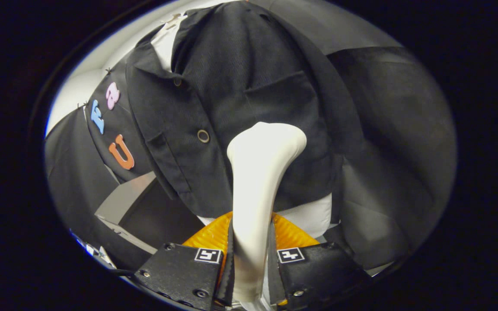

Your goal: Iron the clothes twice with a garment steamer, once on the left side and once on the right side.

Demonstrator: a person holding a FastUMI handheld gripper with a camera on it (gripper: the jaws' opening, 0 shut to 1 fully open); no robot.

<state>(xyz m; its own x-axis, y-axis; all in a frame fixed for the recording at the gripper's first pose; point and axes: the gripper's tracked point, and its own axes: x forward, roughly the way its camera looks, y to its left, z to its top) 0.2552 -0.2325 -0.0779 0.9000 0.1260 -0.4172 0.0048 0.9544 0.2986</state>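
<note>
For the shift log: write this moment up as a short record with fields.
gripper: shut on the garment steamer, both fingers pressing its handle
garment steamer: white, upright between the fingers, head against the jacket
jacket: dark, buttoned, hanging just beyond the steamer
steamer position: right of the button line, below the chest pocket
under jacket: white garment showing at the hem
</note>
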